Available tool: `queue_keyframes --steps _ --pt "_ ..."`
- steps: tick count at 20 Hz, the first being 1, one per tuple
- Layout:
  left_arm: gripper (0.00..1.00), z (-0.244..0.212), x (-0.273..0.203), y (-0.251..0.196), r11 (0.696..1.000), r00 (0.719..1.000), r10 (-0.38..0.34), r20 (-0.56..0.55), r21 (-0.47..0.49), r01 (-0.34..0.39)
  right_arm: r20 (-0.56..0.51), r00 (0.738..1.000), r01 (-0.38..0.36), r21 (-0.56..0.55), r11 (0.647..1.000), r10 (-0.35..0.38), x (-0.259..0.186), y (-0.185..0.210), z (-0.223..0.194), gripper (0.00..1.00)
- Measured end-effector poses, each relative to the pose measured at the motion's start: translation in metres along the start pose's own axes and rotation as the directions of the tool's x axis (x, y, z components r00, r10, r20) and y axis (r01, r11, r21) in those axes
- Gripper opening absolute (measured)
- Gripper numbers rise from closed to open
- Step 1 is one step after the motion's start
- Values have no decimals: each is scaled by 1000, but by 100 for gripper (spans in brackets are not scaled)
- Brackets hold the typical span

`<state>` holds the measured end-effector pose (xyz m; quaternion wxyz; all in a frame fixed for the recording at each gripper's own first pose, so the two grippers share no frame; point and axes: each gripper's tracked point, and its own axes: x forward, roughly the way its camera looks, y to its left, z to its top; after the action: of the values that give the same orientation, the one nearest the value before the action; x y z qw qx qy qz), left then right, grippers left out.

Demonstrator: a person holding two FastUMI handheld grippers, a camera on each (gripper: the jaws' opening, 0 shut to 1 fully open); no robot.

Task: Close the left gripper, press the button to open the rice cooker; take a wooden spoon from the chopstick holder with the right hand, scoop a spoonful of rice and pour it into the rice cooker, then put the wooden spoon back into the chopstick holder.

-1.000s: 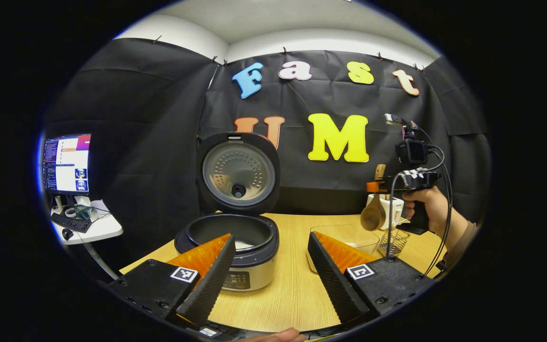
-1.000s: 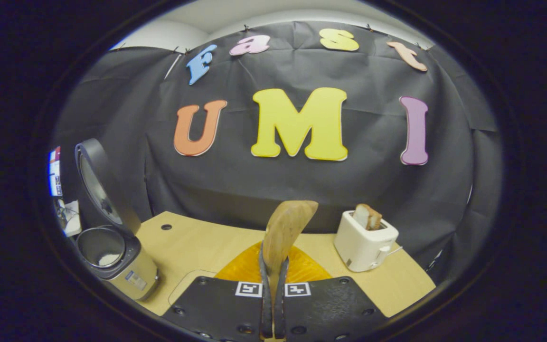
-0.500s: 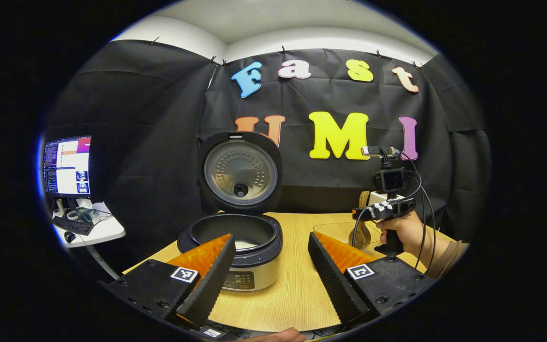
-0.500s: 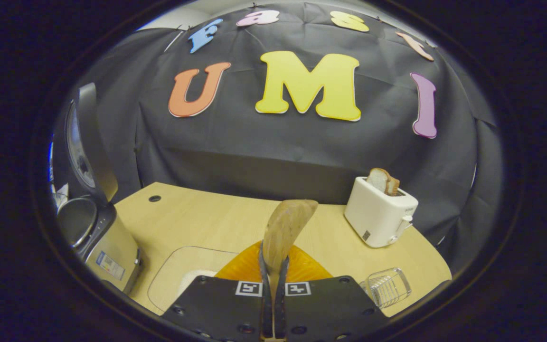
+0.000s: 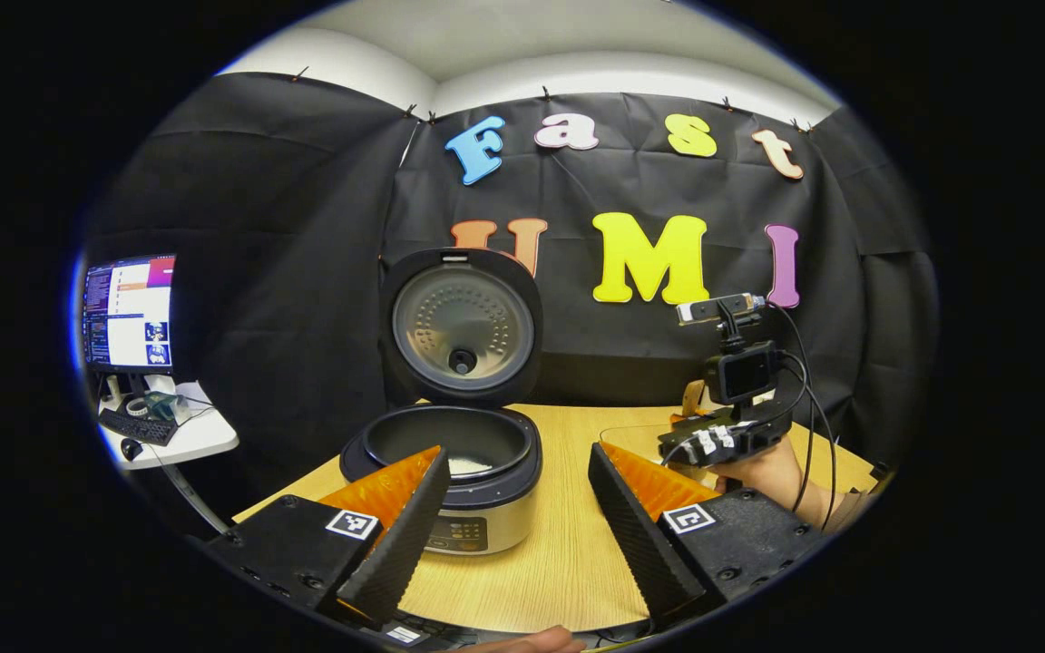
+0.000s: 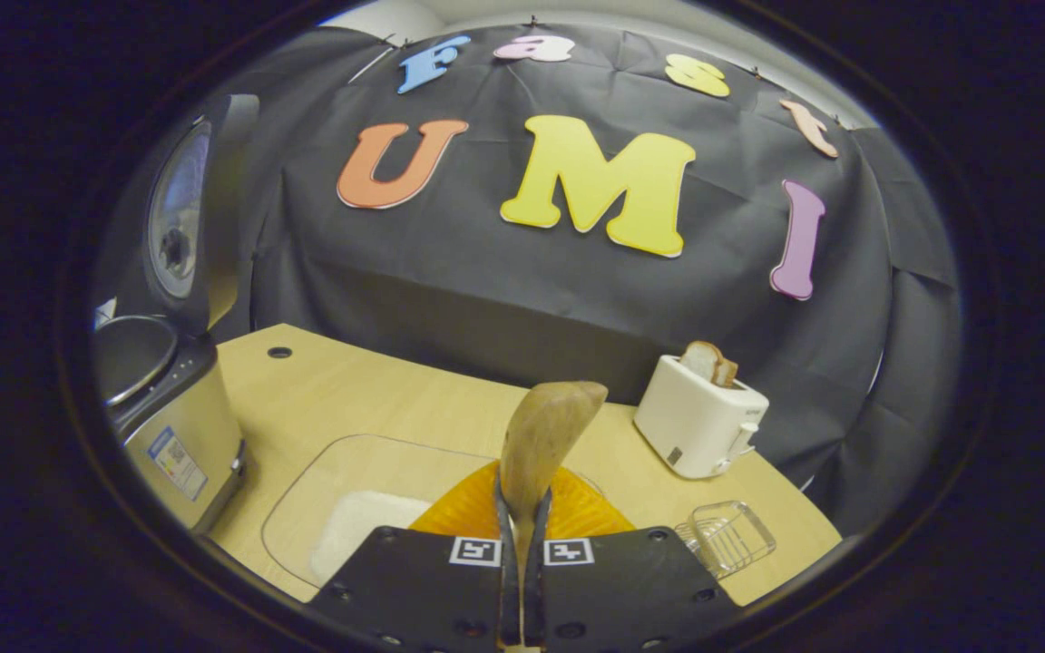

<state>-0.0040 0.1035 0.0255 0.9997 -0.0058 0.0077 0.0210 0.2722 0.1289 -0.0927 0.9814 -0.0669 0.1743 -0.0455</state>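
Black-draped booth, pale wooden table [image 6: 368, 399]. Left to right: monitor [image 5: 128, 313] on a side stand, its screen not transcribed; rice cooker [image 5: 454, 472], lid [image 5: 461, 325] standing open, some white rice visible in the pot, a front panel and a side sticker too small to read; left gripper [image 5: 513, 517], fingers spread wide apart and holding nothing, parked in front of the cooker; clear tray [image 6: 332, 508] holding white rice, directly below and slightly left of the right gripper; right gripper [image 6: 522, 580], fingers pressed together on the handle of the wooden spoon [image 6: 545, 435], long axis running straight forward along the fingers, bowl at the far end above the tray's right portion; wire chopstick holder [image 6: 729, 537] lying near the table's front right edge; white toaster [image 6: 699, 426] with bread in it, label unreadable. Judgement: the coming scoop depends on tipping the spoon bowl down and leftward into the rice just beneath it; the right gripper is the nearer one. Square coded markers sit on both gripper bodies; no brand legible.
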Motion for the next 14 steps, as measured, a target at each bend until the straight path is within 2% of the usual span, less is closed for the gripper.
queue_keyframes --steps 4,7,11,14 --pt "100 0 1 3 1000 1000 4 0 -13 -4 -47 997 -56 116 992 62 -16 24 -6 2" --pt "98 -1 2 6 1000 1000 4 -4 -25 -5 -70 994 -65 200 978 80 -21 27 -6 2" --pt "98 -4 3 11 998 1000 12 -15 -55 -13 -125 981 -91 388 917 151 -23 32 -6 2" --pt "98 -5 5 13 998 1000 16 -22 -64 -17 -148 960 -129 518 846 237 -21 35 -5 3"
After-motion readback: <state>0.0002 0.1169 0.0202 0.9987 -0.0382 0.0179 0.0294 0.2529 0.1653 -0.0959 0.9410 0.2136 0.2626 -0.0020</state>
